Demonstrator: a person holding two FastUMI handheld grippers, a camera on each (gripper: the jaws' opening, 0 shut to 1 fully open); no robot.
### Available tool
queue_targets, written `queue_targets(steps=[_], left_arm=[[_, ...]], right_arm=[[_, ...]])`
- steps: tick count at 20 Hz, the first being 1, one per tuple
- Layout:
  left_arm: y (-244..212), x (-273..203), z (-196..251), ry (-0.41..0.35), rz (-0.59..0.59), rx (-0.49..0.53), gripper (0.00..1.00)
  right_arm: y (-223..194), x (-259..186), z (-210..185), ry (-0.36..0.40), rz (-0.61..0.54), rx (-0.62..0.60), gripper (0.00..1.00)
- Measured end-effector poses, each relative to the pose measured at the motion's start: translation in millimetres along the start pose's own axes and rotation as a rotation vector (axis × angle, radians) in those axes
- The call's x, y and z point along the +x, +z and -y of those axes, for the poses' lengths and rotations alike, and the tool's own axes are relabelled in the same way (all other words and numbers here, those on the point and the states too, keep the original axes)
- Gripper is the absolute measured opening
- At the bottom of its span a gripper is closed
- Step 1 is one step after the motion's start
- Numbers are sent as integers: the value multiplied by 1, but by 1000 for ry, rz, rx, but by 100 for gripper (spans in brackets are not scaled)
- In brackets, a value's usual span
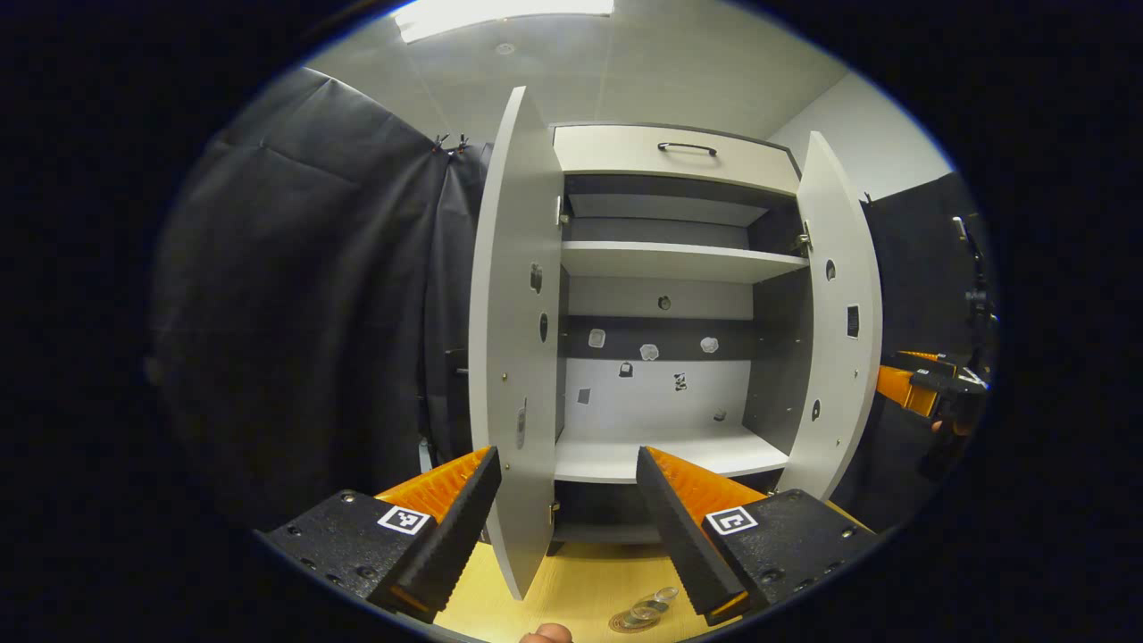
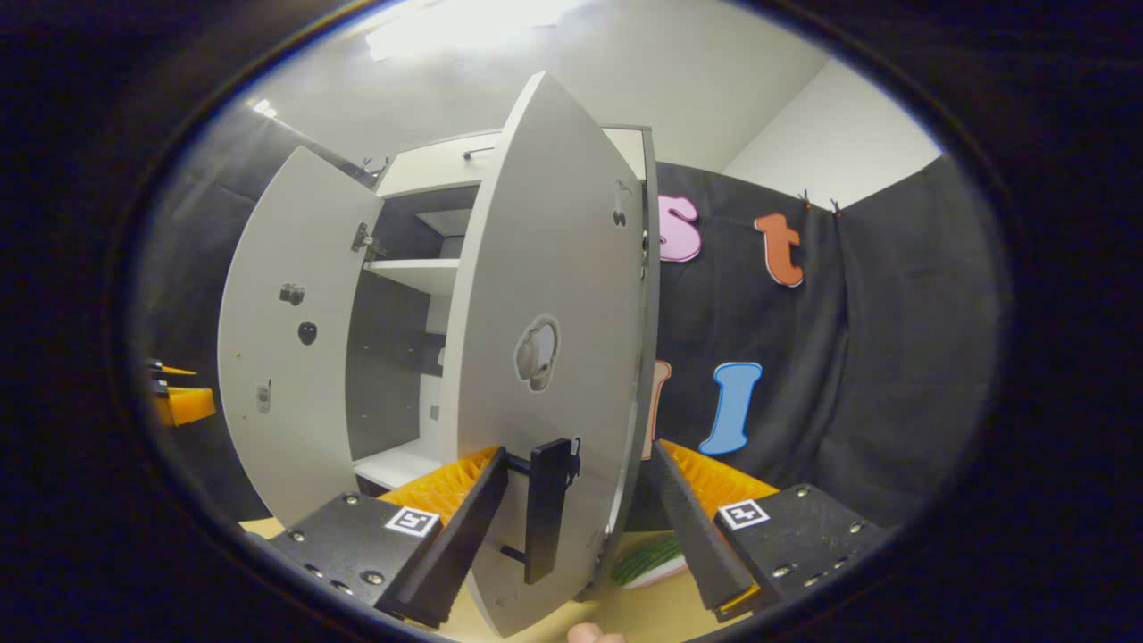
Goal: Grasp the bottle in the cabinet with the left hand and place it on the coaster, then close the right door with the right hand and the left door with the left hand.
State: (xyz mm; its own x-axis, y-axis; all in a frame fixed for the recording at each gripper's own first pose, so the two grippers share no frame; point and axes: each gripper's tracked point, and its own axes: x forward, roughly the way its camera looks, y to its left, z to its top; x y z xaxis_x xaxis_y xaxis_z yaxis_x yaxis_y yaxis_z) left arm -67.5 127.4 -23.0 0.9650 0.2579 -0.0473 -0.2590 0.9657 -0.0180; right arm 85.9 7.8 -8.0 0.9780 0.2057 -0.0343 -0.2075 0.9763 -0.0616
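Observation:
The white cabinet (image 1: 670, 156) has both doors swung open, and its shelves (image 1: 679, 261) are bare. A clear bottle (image 1: 654, 604) rests on a round brown coaster (image 1: 622, 624) on the wooden table, just below my left gripper (image 1: 567, 460). That gripper is open, with the left door's (image 1: 513, 357) front edge between its fingers and untouched. In the right gripper view, my right gripper (image 2: 579, 451) is also open. The right door (image 2: 554, 268) and its black handle (image 2: 546, 509) sit between its fingers, and the door's edge points at me.
The yellow wooden table (image 1: 580, 585) runs under the cabinet. A white plate with something green (image 2: 652, 563) lies by the right door's foot. The right gripper (image 1: 920, 384) shows beyond the right door (image 1: 839, 321), the left gripper (image 2: 179, 402) beyond the left door (image 2: 286, 357). Black cloth walls enclose the booth.

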Motion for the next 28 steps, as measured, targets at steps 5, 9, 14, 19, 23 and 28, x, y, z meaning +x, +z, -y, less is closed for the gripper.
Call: queue_targets(steps=[5, 9, 14, 19, 23, 28], left_arm=[[1, -3, -7, 28, 6, -6, 96], [2, -10, -16, 54, 14, 6, 96], [-2, -19, -45, 123, 14, 10, 96], [-6, -20, -74, 189, 6, -21, 96], [-7, -17, -90, 209, 8, -30, 93], [-4, -7, -102, 201, 16, -39, 96]], right_arm=[[-1, 15, -16, 27, -13, -2, 98], [-4, 29, -38, 47, -13, 5, 99], [-7, 57, -63, 68, -16, 15, 100], [-10, 78, -79, 64, -19, 26, 97], [-12, 92, -89, 49, -17, 33, 97], [-15, 109, -100, 22, -19, 40, 100]])
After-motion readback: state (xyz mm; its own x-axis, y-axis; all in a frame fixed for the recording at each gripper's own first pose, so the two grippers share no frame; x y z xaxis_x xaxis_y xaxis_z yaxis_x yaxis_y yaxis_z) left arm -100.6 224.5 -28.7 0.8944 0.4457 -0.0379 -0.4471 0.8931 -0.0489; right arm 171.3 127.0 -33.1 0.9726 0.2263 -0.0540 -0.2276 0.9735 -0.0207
